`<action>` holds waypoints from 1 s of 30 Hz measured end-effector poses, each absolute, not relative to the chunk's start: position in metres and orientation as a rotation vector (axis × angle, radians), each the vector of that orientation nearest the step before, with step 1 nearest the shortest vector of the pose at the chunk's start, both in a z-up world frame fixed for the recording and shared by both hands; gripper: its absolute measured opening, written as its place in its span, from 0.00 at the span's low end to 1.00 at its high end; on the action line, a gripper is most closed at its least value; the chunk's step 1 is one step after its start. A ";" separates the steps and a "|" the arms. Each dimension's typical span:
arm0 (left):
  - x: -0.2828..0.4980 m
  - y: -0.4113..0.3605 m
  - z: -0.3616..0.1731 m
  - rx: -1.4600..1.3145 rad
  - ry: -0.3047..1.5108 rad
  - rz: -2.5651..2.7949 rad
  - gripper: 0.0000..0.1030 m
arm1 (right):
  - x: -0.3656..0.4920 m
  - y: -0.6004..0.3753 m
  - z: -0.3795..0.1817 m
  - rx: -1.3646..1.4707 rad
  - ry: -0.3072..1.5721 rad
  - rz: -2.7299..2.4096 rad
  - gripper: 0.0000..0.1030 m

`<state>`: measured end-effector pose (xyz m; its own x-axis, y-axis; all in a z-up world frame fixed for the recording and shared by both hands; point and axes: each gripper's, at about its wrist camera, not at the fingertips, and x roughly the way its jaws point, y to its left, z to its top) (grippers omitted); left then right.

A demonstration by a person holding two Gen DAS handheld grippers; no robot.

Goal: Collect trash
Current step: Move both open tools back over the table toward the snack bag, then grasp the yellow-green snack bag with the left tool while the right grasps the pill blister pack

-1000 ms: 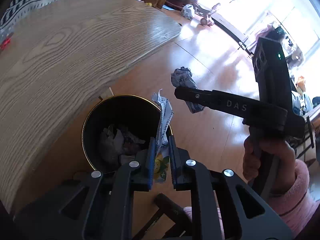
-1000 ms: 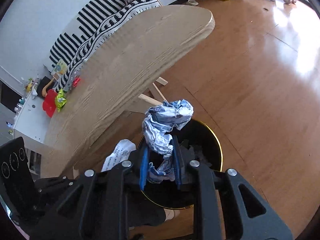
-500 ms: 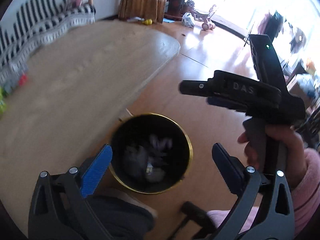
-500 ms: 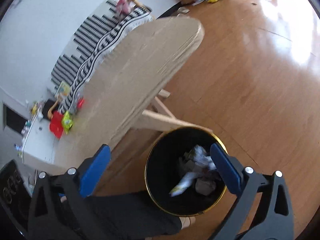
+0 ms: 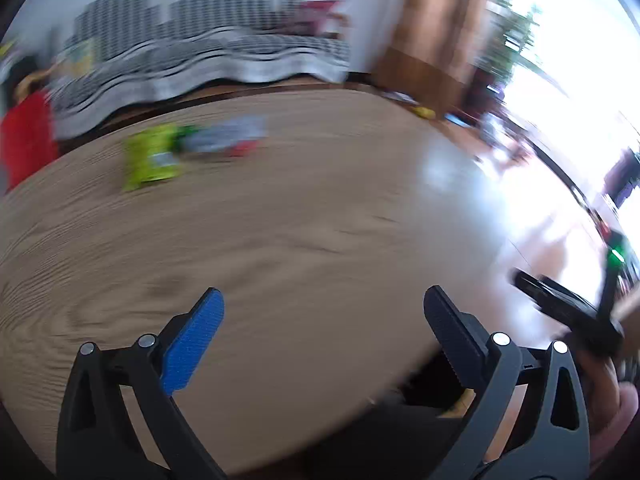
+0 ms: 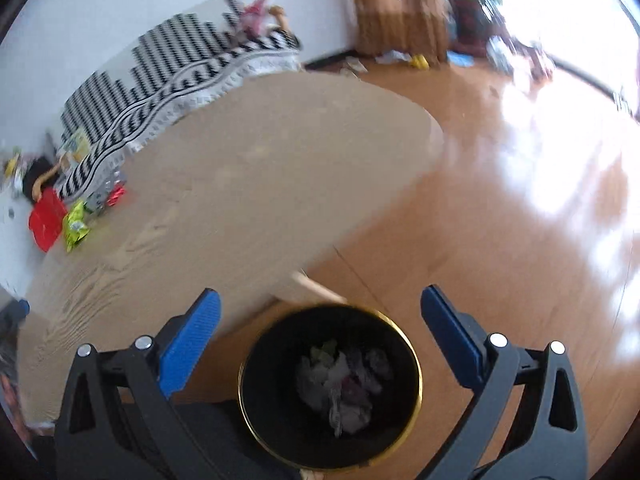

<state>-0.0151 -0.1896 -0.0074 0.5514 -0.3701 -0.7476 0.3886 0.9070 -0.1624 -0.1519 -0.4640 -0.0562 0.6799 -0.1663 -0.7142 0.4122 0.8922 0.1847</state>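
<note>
Crumpled paper (image 6: 340,384) now lies in the black bin (image 6: 256,400); both loads dropped. Left gripper (image 5: 320,316) and right gripper (image 6: 318,316) gape empty. Wrappers (image 5: 150,158) remain near the table (image 5: 300,220) far edge.

Both hand-held grippers (image 5: 322,308) (image 6: 320,308) wide open

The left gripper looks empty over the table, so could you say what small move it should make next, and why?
Probably carry the left gripper toward the yellow-green wrapper at the wooden table's far side. Its jaws stand wide with nothing between them, and the bin already holds crumpled trash.
</note>
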 end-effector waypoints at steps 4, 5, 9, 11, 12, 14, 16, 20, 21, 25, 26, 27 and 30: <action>0.036 -0.132 -0.005 -0.156 0.894 -0.307 0.94 | -0.106 -0.419 -0.024 0.181 0.677 -0.202 0.94; 0.045 -0.126 -0.005 -0.170 0.893 -0.287 0.94 | -0.097 -0.410 -0.018 0.162 0.658 -0.178 0.94; 0.085 -0.110 -0.010 -0.157 0.896 -0.221 0.94 | -0.048 -0.375 0.007 0.116 0.555 -0.094 0.94; 0.110 -0.109 -0.016 -0.189 0.911 -0.224 0.94 | -0.019 -0.358 0.014 0.113 0.540 -0.047 0.94; 0.120 -0.108 -0.019 -0.196 0.917 -0.227 0.94 | -0.003 -0.350 0.016 0.118 0.539 -0.028 0.94; 0.142 -0.110 -0.022 -0.186 0.924 -0.213 0.94 | 0.028 -0.338 0.017 0.139 0.546 -0.010 0.94; 0.163 -0.108 -0.026 -0.191 0.909 -0.183 0.94 | 0.054 -0.329 0.018 0.151 0.544 -0.020 0.94; 0.192 -0.104 -0.046 -0.218 0.942 -0.154 0.94 | 0.115 -0.311 0.010 0.106 0.544 -0.059 0.94; 0.196 -0.105 -0.049 -0.209 0.955 -0.165 0.94 | 0.131 -0.307 0.008 0.089 0.561 -0.050 0.94; 0.211 -0.110 -0.056 -0.135 0.966 -0.174 0.94 | 0.171 -0.299 -0.009 0.049 0.632 0.065 0.94; 0.214 -0.108 -0.060 -0.150 0.977 -0.168 0.95 | 0.179 -0.297 -0.014 0.020 0.638 0.084 0.94; 0.216 -0.106 -0.062 -0.168 0.983 -0.166 0.94 | 0.186 -0.295 -0.021 -0.009 0.645 0.122 0.94; 0.226 -0.104 -0.067 -0.225 1.002 -0.170 0.94 | 0.207 -0.296 -0.033 -0.024 0.682 0.219 0.94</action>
